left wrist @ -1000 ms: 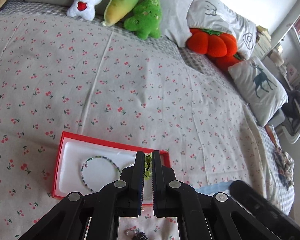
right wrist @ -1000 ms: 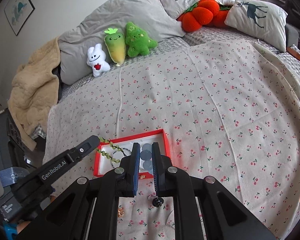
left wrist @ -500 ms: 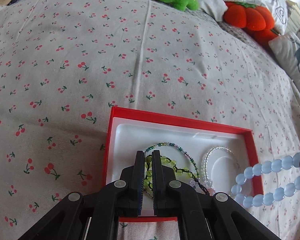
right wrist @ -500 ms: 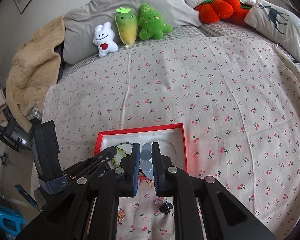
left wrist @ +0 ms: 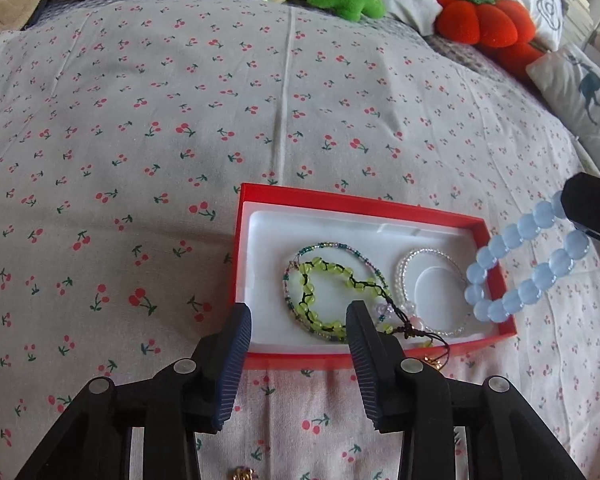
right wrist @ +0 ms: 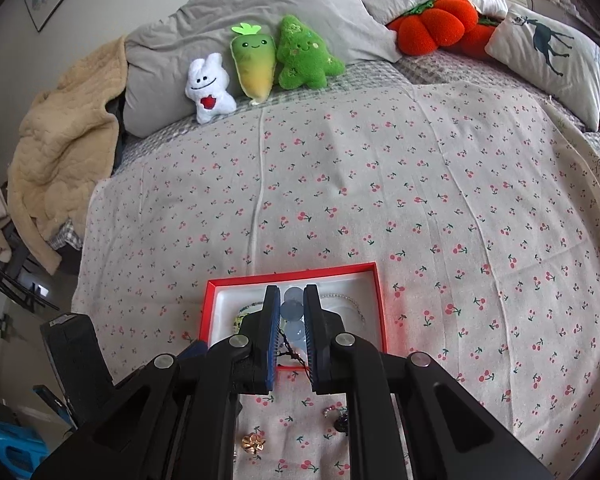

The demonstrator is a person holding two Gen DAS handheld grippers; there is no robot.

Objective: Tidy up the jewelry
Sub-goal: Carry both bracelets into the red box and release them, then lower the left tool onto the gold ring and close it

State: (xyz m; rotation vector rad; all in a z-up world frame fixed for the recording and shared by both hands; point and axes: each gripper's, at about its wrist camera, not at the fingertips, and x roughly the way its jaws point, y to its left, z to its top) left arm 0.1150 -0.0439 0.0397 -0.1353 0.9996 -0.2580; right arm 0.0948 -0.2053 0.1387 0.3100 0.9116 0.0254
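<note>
A red box with a white lining (left wrist: pixel 256 216) (right wrist: pixel 374 304) lies on the cherry-print bedspread. In it lie a green bead bracelet (left wrist: pixel 324 292) on black cord, a thin multicolour bead loop (left wrist: pixel 332 246) and a clear bead bracelet (left wrist: pixel 428 256). My left gripper (left wrist: pixel 298 314) is open and empty over the box's near edge. My right gripper (right wrist: pixel 292 300) is shut on a pale blue bead bracelet (left wrist: pixel 528 264) (right wrist: pixel 293 312), which hangs over the box's right edge.
A gold ornament (right wrist: pixel 253 442) and a small dark piece with a silver ring (right wrist: pixel 338 418) lie on the cloth in front of the box. Plush toys (right wrist: pixel 260 64) and pillows (right wrist: pixel 548 48) line the far side of the bed.
My left gripper has opened and let go of the green bracelet, which now lies in the box. My right gripper has carried the blue bracelet closer over the box.
</note>
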